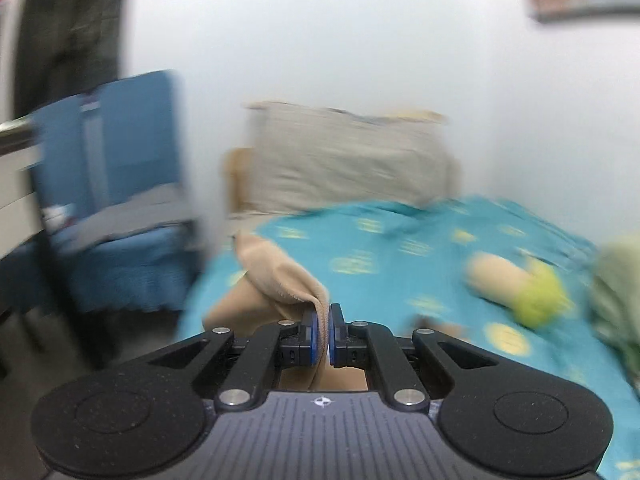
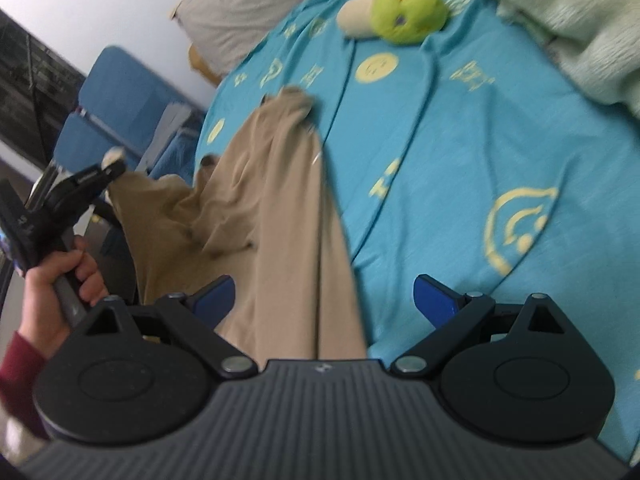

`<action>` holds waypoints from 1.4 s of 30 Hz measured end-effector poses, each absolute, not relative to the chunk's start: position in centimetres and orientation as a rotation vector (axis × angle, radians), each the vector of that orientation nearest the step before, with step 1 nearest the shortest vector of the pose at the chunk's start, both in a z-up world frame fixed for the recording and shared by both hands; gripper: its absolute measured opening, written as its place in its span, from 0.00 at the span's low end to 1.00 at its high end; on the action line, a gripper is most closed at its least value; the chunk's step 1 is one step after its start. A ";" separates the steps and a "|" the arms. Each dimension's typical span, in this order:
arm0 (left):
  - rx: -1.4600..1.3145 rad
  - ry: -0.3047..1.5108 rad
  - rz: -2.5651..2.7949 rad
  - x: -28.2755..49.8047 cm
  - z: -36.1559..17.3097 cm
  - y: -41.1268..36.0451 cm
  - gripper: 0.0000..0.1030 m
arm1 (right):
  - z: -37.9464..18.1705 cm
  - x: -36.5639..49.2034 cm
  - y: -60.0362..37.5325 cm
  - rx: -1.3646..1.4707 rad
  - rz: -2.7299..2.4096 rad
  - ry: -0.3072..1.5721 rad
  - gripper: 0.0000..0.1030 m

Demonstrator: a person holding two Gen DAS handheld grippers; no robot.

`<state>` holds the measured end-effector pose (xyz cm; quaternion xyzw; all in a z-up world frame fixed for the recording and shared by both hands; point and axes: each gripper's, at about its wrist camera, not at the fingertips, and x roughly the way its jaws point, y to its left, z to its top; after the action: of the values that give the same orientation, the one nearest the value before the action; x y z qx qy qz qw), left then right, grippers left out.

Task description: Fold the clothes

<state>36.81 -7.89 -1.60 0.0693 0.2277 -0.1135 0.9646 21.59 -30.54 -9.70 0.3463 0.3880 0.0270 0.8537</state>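
Observation:
A tan garment (image 2: 276, 208) lies stretched along the left side of a bed with a turquoise sheet (image 2: 460, 140). My left gripper (image 1: 329, 316) is shut on an edge of the tan garment (image 1: 276, 280), lifting it above the bed. In the right wrist view the left gripper (image 2: 110, 168) shows at the far left, held by a hand (image 2: 52, 292) in a red sleeve, with cloth hanging from it. My right gripper (image 2: 324, 300) is open and hovers over the near end of the garment, with cloth between its blue pads (image 2: 214, 296) but not pinched.
A green and cream plush toy (image 2: 396, 10) lies farther up the bed. A pale green fluffy blanket (image 2: 572, 32) is heaped at the right. A grey pillow (image 1: 344, 160) leans on the wall. A blue chair (image 1: 120, 184) stands left of the bed.

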 end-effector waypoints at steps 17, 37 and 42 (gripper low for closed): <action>0.115 0.776 -0.292 26.1 -7.1 -5.5 0.74 | -9.9 21.2 -33.1 0.742 0.014 0.759 0.95; 0.019 1.369 -0.095 14.0 -11.6 6.3 0.24 | -9.0 15.6 -32.2 0.643 0.006 0.797 0.95; 0.249 1.283 -0.135 11.2 -8.8 2.8 0.04 | -10.4 15.4 -32.6 0.658 -0.010 0.844 0.95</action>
<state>11.19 2.83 -8.76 0.1159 0.5964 -0.0627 0.7918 15.44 -32.60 -10.40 0.3135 0.4021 -0.0047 0.8602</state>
